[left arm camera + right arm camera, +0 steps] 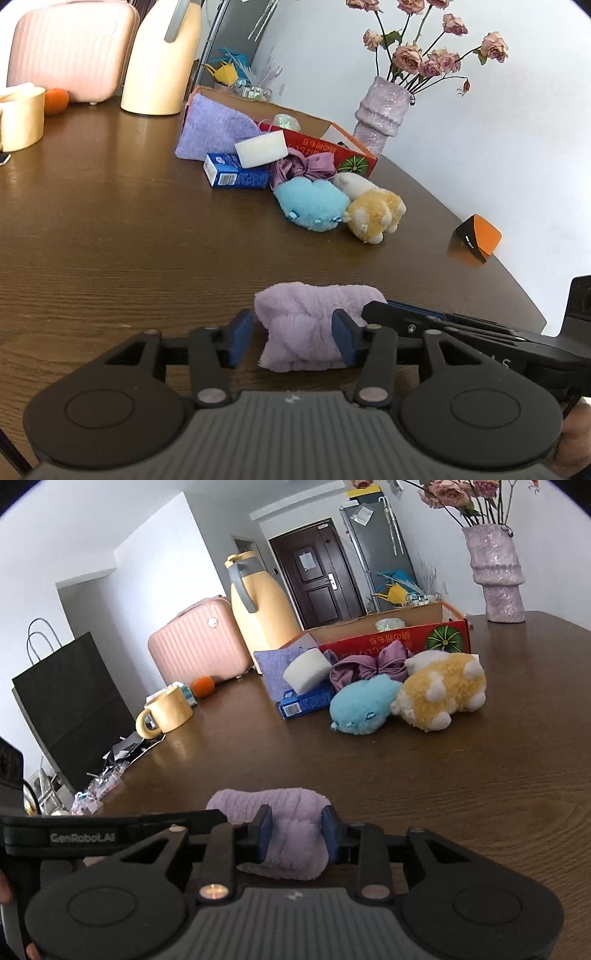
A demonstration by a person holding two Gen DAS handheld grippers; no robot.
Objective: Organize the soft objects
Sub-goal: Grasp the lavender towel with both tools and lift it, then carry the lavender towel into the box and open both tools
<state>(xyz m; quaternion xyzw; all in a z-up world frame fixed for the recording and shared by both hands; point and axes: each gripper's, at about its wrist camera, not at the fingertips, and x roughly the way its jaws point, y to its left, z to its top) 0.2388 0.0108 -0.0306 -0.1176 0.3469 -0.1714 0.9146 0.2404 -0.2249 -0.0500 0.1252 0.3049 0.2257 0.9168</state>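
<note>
Left wrist view: left gripper (291, 341) is standing with jaws apart around the folded lilac towel (314, 325) lying on the table (110, 221); one pad is touching the cloth, the other is just clear, so no firm grip; the right tool is reaching in from the side. Farther off, blue plush (312, 203), yellow plush (375, 216), purple cloth (218, 127), white sponge (262, 149) and a satin bow (306, 166) are sitting outside the cardboard box (332, 142).

Right wrist view: right gripper (293, 836) is pinching the same towel, jaws pressing into it; the box is holding perhaps one small item; judging from this, sorting is barely starting, most soft things are waiting.
</note>
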